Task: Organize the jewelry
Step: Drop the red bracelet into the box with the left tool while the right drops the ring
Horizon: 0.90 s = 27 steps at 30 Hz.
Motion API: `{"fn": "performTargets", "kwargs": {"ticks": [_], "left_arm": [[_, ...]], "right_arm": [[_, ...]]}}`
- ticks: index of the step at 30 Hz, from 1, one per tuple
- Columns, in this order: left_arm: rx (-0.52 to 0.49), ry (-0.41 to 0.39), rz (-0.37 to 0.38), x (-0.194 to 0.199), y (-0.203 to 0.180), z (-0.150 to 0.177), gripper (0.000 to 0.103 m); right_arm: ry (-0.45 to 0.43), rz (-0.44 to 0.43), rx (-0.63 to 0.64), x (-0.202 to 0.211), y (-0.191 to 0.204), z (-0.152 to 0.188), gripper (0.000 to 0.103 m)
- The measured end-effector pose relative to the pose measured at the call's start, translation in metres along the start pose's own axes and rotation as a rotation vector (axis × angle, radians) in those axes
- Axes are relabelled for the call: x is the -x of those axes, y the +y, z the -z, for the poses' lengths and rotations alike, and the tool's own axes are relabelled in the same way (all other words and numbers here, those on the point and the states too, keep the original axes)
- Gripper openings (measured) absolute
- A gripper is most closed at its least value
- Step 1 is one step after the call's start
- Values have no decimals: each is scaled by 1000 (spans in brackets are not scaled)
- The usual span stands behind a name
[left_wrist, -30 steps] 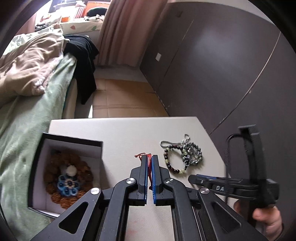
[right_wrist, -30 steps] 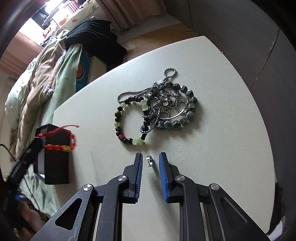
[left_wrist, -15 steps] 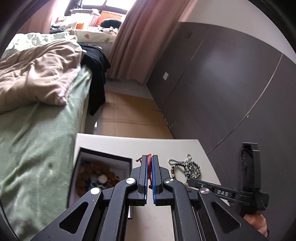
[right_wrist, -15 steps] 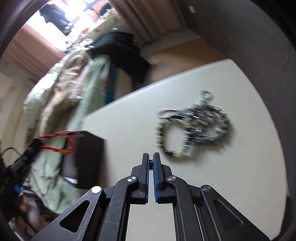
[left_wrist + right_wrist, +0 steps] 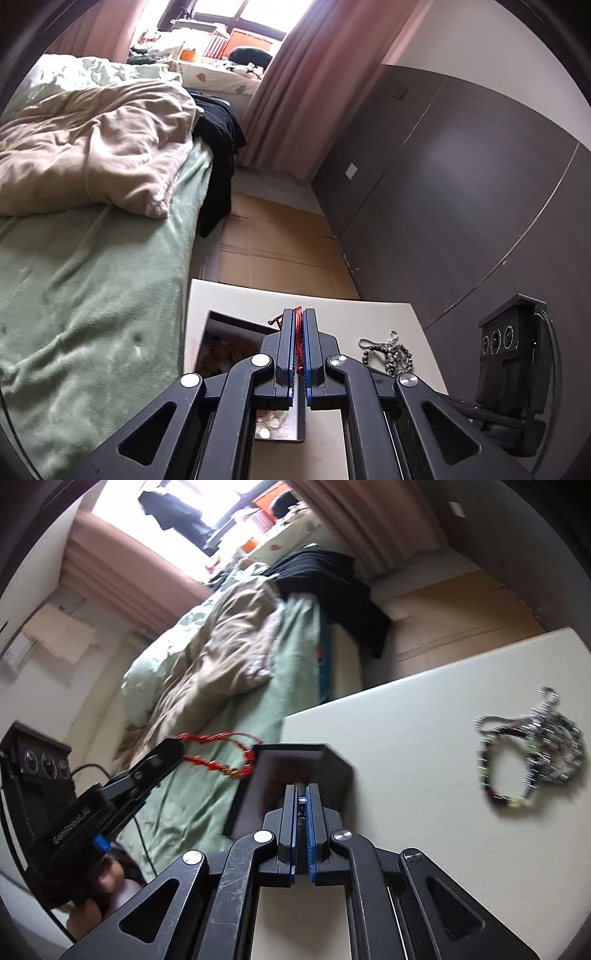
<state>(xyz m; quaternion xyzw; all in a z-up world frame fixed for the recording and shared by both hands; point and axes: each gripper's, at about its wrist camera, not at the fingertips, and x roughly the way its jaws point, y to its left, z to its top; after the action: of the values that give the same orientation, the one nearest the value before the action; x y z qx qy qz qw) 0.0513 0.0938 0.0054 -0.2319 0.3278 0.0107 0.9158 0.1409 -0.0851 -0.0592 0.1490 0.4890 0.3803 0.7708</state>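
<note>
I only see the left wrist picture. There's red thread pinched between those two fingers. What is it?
Observer: A red bracelet. The right wrist view shows a cord loop with gold beads, dangling from the left gripper.
Operator: Is anything else being carried?
Observer: Yes. The right gripper is shut on a small silver piece, in front of the black box.
Operator: And that tangle on the table?
Observer: One strand is a beaded bracelet, dark red and pale green, lying beside metal chains.
</note>
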Motion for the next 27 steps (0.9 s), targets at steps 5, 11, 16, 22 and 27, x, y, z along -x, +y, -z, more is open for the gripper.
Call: {"fn": "performTargets", "kwargs": {"ticks": [5, 11, 16, 22, 27], "left_arm": [[33, 5, -11, -1, 15, -2, 3], [91, 9, -30, 2, 40, -5, 3], [111, 23, -45, -2, 48, -4, 3], [99, 52, -9, -13, 37, -2, 3], [93, 82, 33, -24, 25, 2, 3]], "right_arm": [[4, 9, 58, -12, 21, -10, 6], [-1, 5, 59, -26, 27, -19, 6], [15, 23, 39, -36, 21, -19, 16], [-39, 76, 45, -19, 15, -18, 57], [-63, 104, 27, 1, 4, -17, 57]]}}
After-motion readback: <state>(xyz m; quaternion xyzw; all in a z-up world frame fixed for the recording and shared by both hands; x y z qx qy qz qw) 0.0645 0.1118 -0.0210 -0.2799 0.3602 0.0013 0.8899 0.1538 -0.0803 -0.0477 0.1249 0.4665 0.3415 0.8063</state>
